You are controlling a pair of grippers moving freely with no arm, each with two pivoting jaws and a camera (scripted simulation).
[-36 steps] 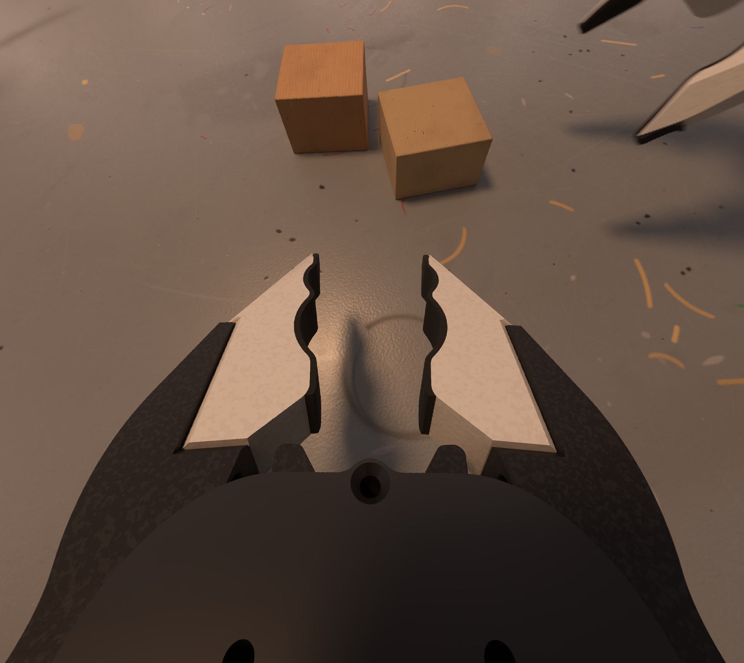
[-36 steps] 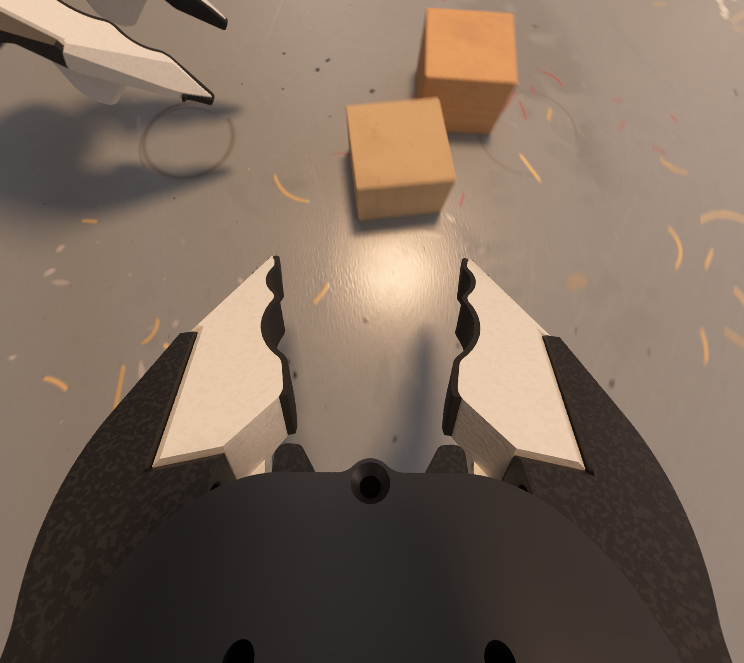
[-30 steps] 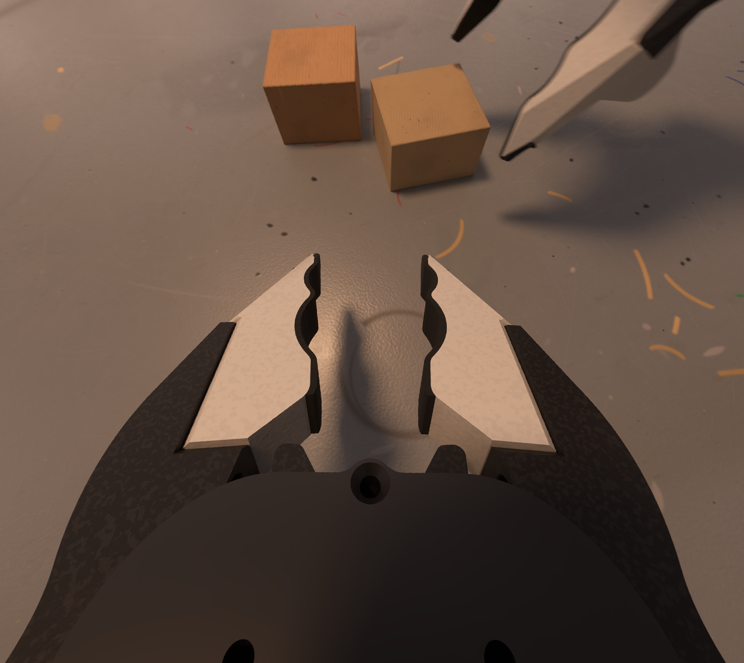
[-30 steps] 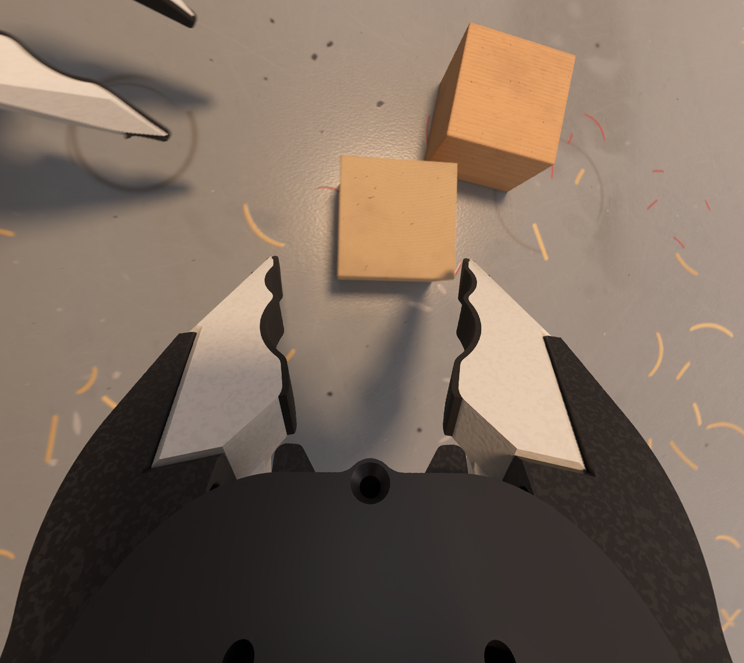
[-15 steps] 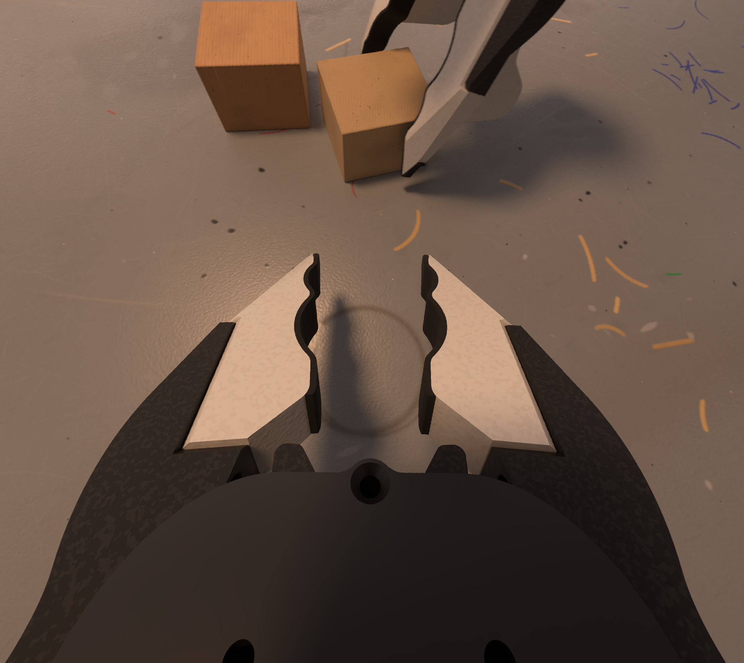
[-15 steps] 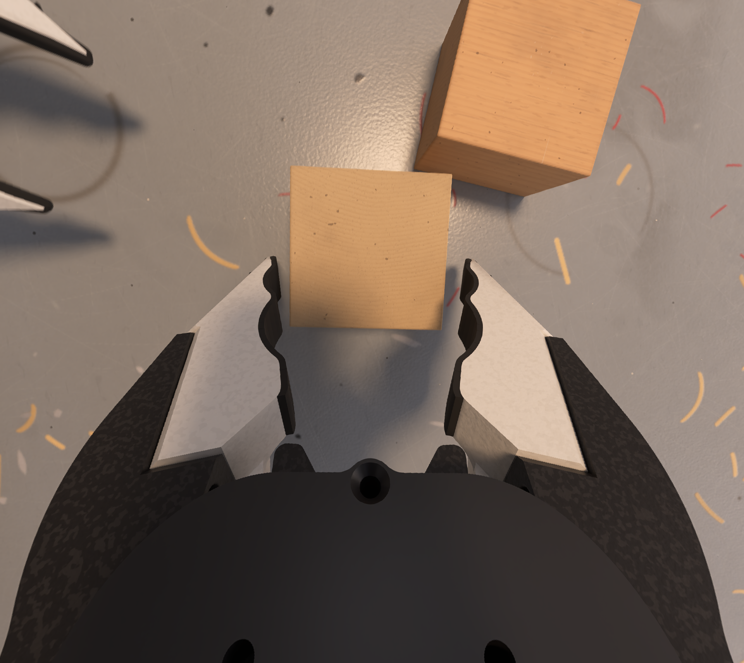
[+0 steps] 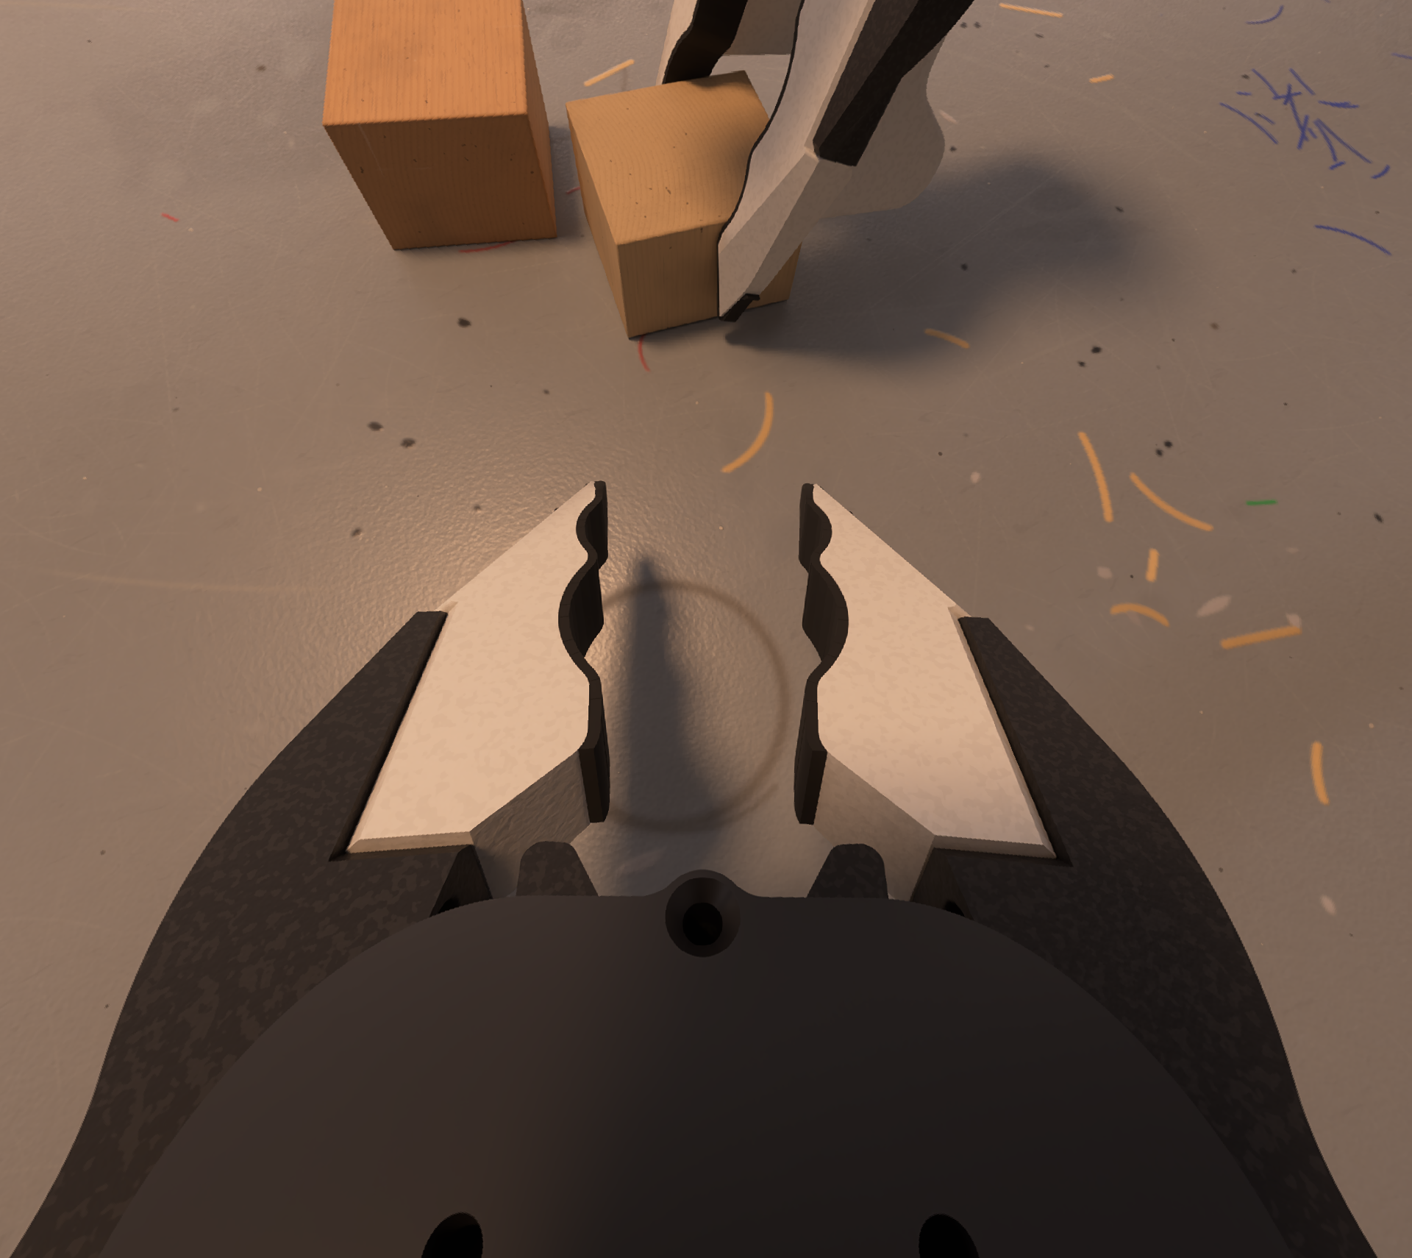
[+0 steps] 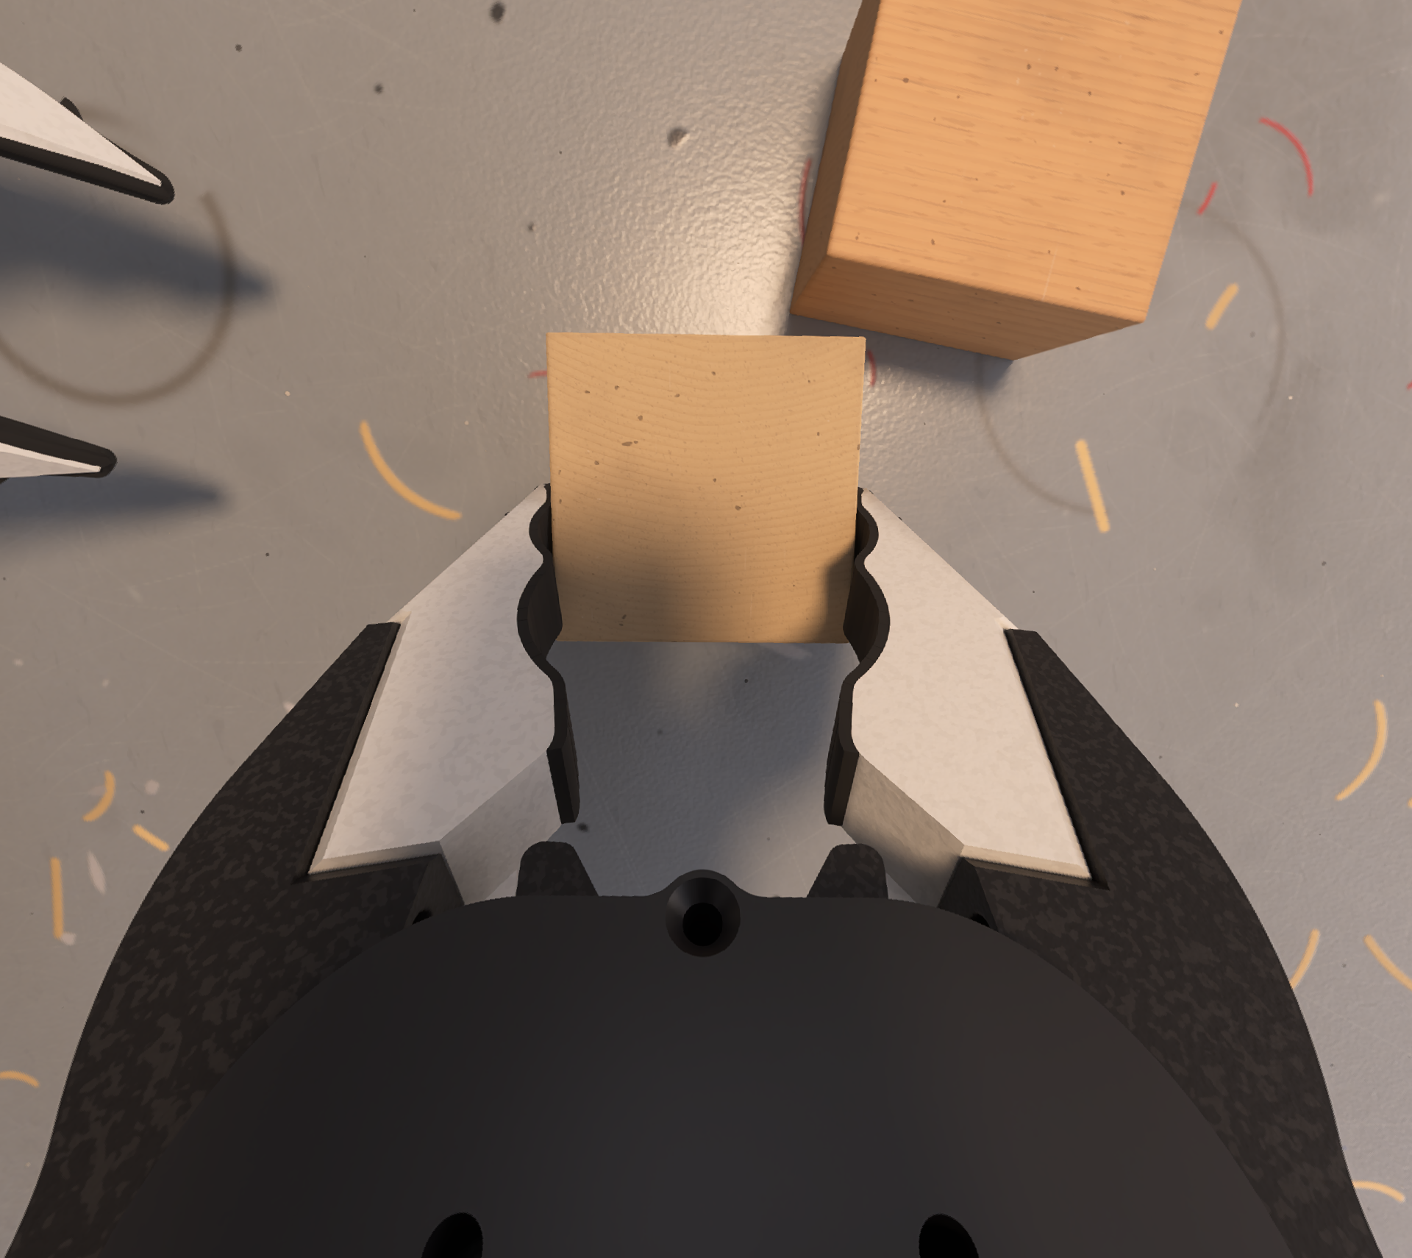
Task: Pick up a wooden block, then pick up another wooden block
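Right gripper point(image 8: 703, 533): fingers pinching pale block point(image 8: 703, 487); side contact clear only in its own view. Left gripper point(image 7: 703, 495): fingers spread, empty. Darker block point(image 7: 432, 113): free, base hidden.

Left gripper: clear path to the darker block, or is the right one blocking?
Probably yes. The left gripper is open, with bare table ahead up to the darker block. The right gripper clamps the paler block beside it, off that line.
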